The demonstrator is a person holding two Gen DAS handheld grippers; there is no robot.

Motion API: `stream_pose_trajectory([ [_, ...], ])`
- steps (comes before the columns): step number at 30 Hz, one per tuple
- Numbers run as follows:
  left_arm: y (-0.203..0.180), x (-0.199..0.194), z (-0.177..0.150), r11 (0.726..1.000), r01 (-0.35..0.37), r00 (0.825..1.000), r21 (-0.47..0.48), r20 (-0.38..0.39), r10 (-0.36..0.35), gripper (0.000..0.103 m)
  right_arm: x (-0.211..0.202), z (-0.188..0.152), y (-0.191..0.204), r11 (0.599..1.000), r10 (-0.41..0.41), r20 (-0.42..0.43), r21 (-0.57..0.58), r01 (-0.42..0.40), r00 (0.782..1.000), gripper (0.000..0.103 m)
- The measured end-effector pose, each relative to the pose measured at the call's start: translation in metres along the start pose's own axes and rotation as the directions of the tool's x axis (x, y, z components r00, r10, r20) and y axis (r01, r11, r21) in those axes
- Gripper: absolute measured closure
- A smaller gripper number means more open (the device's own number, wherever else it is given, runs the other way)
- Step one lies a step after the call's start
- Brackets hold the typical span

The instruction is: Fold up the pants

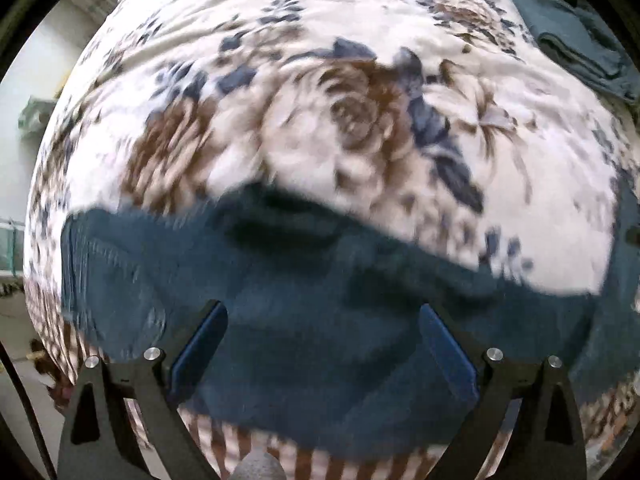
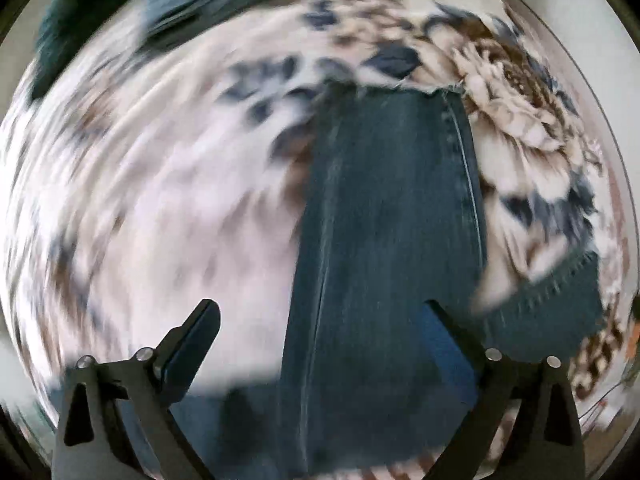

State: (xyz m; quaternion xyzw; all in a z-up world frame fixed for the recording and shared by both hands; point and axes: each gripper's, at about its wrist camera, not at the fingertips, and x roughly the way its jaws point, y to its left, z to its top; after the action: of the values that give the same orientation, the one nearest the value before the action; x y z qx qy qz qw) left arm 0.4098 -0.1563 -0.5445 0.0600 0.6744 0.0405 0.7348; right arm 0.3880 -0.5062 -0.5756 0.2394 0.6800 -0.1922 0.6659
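Dark blue jeans [image 1: 320, 320] lie spread on a floral bedspread [image 1: 320, 140]. In the left wrist view the denim fills the lower half of the frame, and my left gripper [image 1: 323, 312] is open above it, fingers wide apart and empty. In the right wrist view a jeans leg [image 2: 384, 240] runs away from me to its frayed hem [image 2: 400, 90]. My right gripper [image 2: 320, 312] is open, its right finger [image 2: 444, 336] over the leg and its left finger [image 2: 196, 332] over the bedspread. Both views are motion-blurred.
The bedspread [image 2: 160, 200] has brown and blue flowers on white. A folded dark blue garment [image 1: 580, 44] lies at the far right corner of the bed; it also shows blurred in the right wrist view [image 2: 120, 8]. The bed's edge and floor [image 1: 24, 160] show at left.
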Motion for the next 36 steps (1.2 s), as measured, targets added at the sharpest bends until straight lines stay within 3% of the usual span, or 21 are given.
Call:
stream_pose_trajectory([
  [3,-0.018,0.003,0.023,0.998,-0.027,0.999,0.05,0.042,0.025,0.005,0.027,0.031,-0.002,0.997,-0.08,-0.042,0.009,0.08,0.996,0.007],
  [4,-0.023,0.003,0.027,0.998,-0.028,0.999,0.06,0.046,0.025,0.005,0.03,0.034,0.0,0.992,-0.128,-0.039,-0.023,0.127,0.991,0.019],
  [5,-0.029,0.0,0.031,0.997,-0.025,0.998,0.077,0.054,0.02,0.005,0.028,0.034,-0.001,0.987,-0.157,-0.022,-0.041,0.156,0.987,0.043],
  [6,-0.033,-0.003,0.033,0.996,-0.02,0.998,0.089,0.058,0.015,0.005,0.021,0.031,-0.004,0.984,-0.172,0.009,-0.043,0.172,0.985,0.058],
  [7,-0.039,-0.008,0.033,0.994,-0.012,0.998,0.109,0.063,0.005,0.005,0.01,0.024,-0.013,0.988,-0.151,0.033,-0.015,0.152,0.988,0.088],
  [8,-0.043,-0.012,0.033,0.992,-0.005,0.998,0.123,0.065,-0.003,0.005,-0.003,0.019,-0.028,0.994,-0.107,0.047,0.032,0.105,0.993,0.094],
  [14,-0.073,-0.024,0.004,0.979,0.061,0.998,0.197,0.01,-0.064,0.005,-0.079,-0.07,-0.148,0.946,-0.054,0.151,0.324,0.002,0.987,0.094],
  [18,-0.091,-0.022,-0.02,0.969,0.078,0.997,0.233,-0.033,-0.072,0.005,-0.062,-0.126,-0.227,0.873,0.035,0.095,0.481,-0.077,0.995,0.094],
  [21,-0.1,-0.016,-0.032,0.965,0.091,0.995,0.247,-0.065,-0.077,0.005,-0.036,-0.147,-0.253,0.823,0.141,0.05,0.549,-0.145,0.989,0.091],
  [23,-0.103,-0.013,-0.036,0.962,0.087,0.995,0.259,-0.072,-0.07,0.005,-0.029,-0.151,-0.264,0.789,0.199,0.088,0.576,-0.213,0.976,0.09],
  [26,-0.105,-0.011,-0.037,0.962,0.092,0.994,0.258,-0.074,-0.075,0.005,-0.031,-0.15,-0.267,0.774,0.241,0.153,0.565,-0.285,0.958,0.09],
  [29,-0.105,-0.011,-0.035,0.963,0.093,0.994,0.253,-0.077,-0.075,0.005,-0.043,-0.145,-0.268,0.811,0.13,0.189,0.544,-0.215,0.973,0.098],
  [33,-0.105,-0.015,-0.034,0.961,0.093,0.995,0.26,-0.052,-0.083,0.005,-0.076,-0.149,-0.289,0.802,0.033,0.308,0.559,-0.209,0.951,0.098],
  [34,-0.104,-0.018,-0.032,0.96,0.094,0.995,0.262,-0.048,-0.084,0.005,-0.074,-0.149,-0.295,0.8,0.024,0.292,0.568,-0.194,0.956,0.097],
  [36,-0.105,-0.019,-0.031,0.96,0.099,0.995,0.263,-0.05,-0.089,0.005,-0.055,-0.142,-0.309,0.793,0.086,0.204,0.578,-0.191,0.975,0.093],
])
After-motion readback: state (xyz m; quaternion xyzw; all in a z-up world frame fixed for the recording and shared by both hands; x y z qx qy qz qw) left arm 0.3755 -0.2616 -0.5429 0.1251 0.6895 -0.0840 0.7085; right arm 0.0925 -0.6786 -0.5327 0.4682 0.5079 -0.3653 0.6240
